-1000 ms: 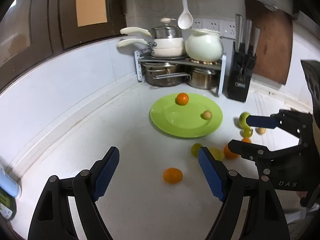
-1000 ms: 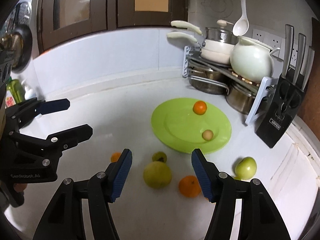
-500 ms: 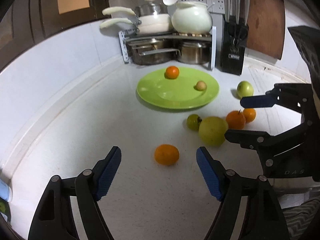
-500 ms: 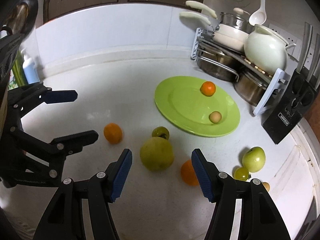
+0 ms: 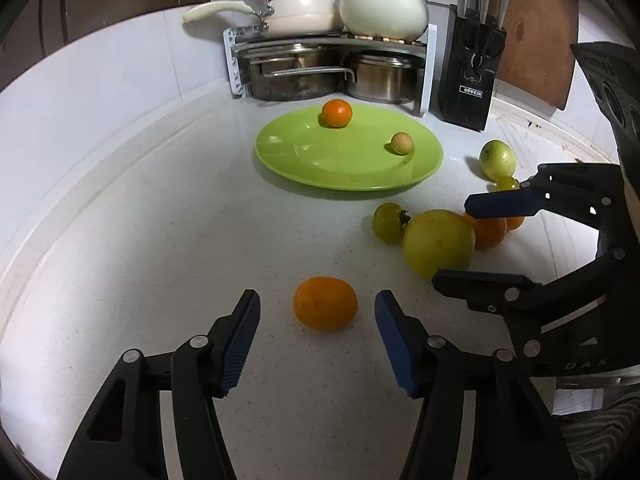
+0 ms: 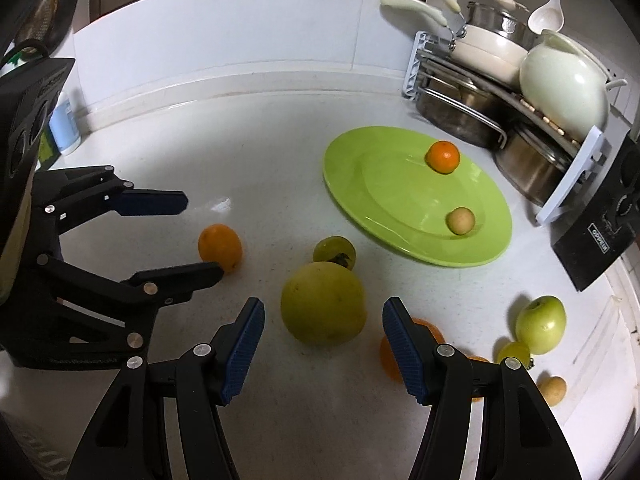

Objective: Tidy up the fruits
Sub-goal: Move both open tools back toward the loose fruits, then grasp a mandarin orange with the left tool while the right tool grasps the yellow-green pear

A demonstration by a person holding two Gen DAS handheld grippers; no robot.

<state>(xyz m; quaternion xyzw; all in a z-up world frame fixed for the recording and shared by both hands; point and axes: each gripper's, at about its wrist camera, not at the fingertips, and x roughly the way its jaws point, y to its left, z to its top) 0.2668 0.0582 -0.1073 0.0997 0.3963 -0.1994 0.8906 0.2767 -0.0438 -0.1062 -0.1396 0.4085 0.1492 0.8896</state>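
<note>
two fruits sit on the green plate (image 5: pixel 280 156); the rest lie loose on the counter (image 5: pixel 140 220). the left gripper (image 5: pixel 318 312) is closing around an orange (image 5: pixel 325 302), not yet touching. the right gripper (image 6: pixel 323 320) stands part open astride a yellow fruit (image 6: pixel 323 309). mostly undone.

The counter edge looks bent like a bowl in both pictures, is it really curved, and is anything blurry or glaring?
Left wrist view: the fisheye lens bows the counter edge; the picture is sharp, with a soft shine on the green plate. Right wrist view: the same bowing, dark corners, and a bright glare spot on the counter beside the plate.
</note>
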